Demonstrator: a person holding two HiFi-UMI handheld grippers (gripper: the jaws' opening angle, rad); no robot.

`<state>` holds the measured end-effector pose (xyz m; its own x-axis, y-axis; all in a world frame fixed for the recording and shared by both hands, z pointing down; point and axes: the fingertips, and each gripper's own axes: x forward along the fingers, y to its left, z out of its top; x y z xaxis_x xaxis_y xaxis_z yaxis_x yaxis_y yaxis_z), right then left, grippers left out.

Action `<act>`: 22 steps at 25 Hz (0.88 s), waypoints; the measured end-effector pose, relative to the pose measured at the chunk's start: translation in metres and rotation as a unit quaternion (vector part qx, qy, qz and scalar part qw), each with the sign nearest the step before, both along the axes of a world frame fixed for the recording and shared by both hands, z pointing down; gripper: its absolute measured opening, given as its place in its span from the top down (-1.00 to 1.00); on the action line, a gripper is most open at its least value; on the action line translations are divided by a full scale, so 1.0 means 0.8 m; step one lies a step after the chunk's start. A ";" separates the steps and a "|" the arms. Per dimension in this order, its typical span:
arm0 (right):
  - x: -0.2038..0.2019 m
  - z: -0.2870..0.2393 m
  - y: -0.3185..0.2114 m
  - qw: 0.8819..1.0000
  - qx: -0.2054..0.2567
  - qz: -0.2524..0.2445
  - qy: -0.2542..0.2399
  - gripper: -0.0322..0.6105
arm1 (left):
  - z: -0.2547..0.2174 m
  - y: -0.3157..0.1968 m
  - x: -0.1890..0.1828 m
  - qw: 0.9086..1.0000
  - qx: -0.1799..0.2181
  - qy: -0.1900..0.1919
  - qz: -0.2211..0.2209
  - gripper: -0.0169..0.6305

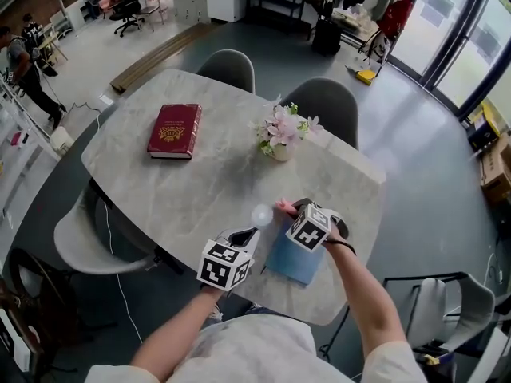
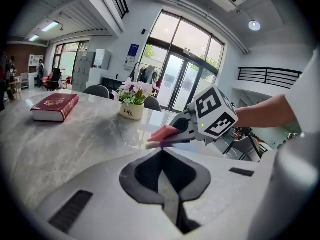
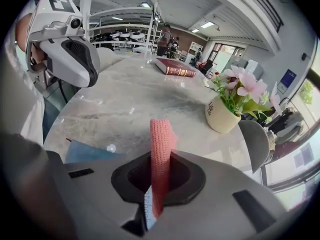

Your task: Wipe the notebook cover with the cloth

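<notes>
**Cloth pinched in right tool, over the notebook's far end**

- Right tool [image 3: 159,176]: jaws clamped on a folded pink knit cloth [image 3: 161,139]. The fold sticks straight out past the tips. A small white tab sits in the jaws next to it, probably the cloth's label, but it's too small to be sure.
- Left tool [image 2: 163,159]: jaws pressed together with nothing between them. It's low over the table [image 1: 200,190] near the front edge, just left of the notebook, tips aimed toward the right tool.
- Notebook [image 1: 291,260]: blue cover, lying flat at the near edge of the table in front of the person, turned a bit off square to the edge. The right tool is over its far end, and the cloth tip reaches just past that end toward bare marble.
- Contact: from the left gripper view the cloth sits very low over the surface. I can't tell whether it's touching the cover or the table.
- Elsewhere on the table: a closed red book [image 1: 174,131] lies flat at the far left, well apart from the notebook. A small white pot of pink flowers [image 1: 279,152] stands upright between the book and the tools, nearer the far right edge.
- Two grey chairs [image 1: 227,66] are tucked in on the far side.
</notes>
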<state>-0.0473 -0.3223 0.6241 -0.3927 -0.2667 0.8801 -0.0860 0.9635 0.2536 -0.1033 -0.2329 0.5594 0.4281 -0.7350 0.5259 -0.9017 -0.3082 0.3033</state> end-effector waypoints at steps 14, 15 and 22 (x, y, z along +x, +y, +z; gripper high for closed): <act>-0.005 0.017 0.019 1.000 -0.018 0.002 0.006 0.85 | 0.005 0.002 -0.015 1.000 -0.004 0.000 -0.008 0.93; -0.006 0.017 0.021 1.000 -0.019 0.002 0.006 0.85 | 0.005 0.003 -0.015 1.000 -0.003 0.001 -0.007 0.93; -0.008 0.014 0.043 1.000 -0.022 0.006 0.008 0.85 | -0.001 0.011 -0.017 1.000 0.002 0.004 0.001 0.93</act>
<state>-0.0537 -0.2881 0.6353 -0.3755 -0.2326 0.8972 -0.0946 0.9726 0.2126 -0.1171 -0.2242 0.5583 0.4336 -0.7365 0.5192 -0.8986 -0.3104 0.3100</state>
